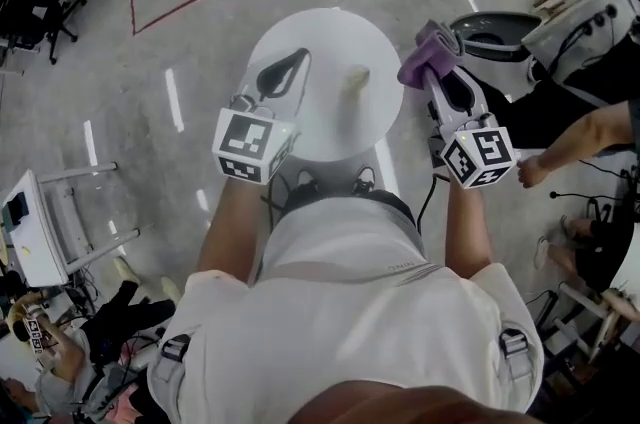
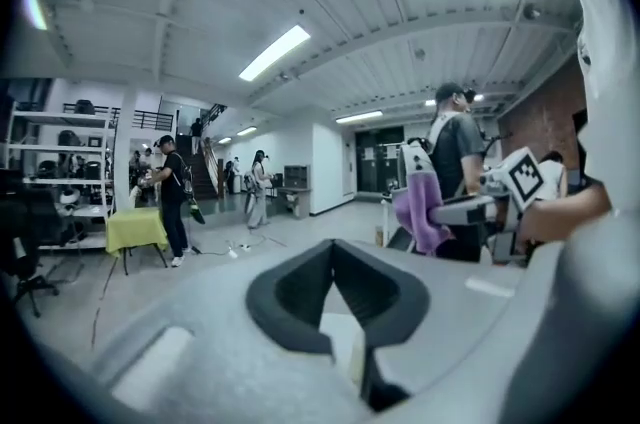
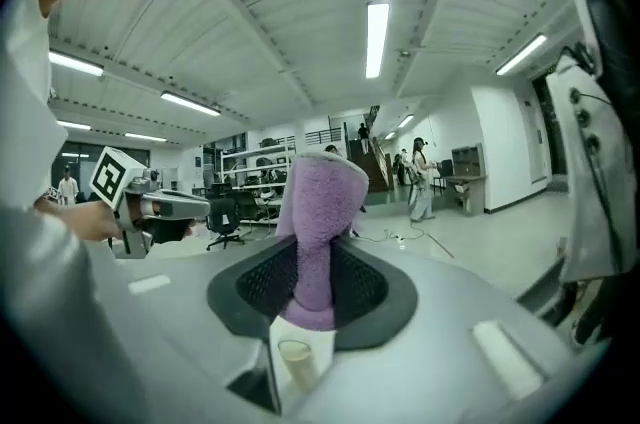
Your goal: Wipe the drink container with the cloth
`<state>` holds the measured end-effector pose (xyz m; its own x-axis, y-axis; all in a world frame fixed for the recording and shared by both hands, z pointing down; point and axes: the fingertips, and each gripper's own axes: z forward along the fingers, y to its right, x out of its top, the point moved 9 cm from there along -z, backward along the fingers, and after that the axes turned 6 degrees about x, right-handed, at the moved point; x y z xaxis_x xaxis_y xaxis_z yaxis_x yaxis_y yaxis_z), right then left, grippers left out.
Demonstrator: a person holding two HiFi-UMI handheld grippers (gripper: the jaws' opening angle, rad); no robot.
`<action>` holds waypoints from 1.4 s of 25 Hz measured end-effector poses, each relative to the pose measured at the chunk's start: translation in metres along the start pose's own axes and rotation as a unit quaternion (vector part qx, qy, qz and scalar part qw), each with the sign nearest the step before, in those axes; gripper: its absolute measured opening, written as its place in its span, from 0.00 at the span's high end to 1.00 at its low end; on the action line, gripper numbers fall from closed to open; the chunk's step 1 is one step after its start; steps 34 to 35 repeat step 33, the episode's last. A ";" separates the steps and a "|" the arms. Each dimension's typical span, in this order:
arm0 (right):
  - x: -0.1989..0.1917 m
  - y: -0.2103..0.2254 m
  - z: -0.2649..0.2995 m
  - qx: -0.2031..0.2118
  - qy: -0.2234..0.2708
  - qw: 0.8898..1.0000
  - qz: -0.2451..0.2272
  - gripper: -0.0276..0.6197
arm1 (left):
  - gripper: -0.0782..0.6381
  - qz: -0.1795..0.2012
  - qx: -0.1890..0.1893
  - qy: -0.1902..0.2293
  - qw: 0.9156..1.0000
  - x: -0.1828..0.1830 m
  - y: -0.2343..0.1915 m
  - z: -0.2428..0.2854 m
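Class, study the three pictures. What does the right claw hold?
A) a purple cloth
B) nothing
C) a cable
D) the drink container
A: the right claw is shut on the cloth, which sticks up from between its pads, while the container stands apart on the table.

bunched purple cloth (image 3: 322, 232) clamped in jaws; cream drink container (image 1: 356, 79) stands on white table (image 1: 340, 134).
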<state>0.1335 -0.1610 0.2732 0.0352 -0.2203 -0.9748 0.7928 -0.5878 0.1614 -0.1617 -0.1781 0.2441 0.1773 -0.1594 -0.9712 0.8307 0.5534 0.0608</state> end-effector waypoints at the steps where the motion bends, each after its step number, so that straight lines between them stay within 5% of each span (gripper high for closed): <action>1: 0.005 -0.005 -0.002 0.001 0.003 1.000 -0.009 0.81 | 0.89 -0.001 0.005 0.006 1.000 0.004 0.000 -0.008; 15: 0.064 -0.062 -0.059 0.017 0.081 0.993 -0.084 0.81 | 0.89 -0.008 0.035 0.095 0.995 0.048 0.025 -0.088; 35: 0.059 -0.058 -0.072 0.008 0.073 0.996 -0.058 0.81 | 0.89 0.013 0.016 0.093 0.995 0.057 0.046 -0.086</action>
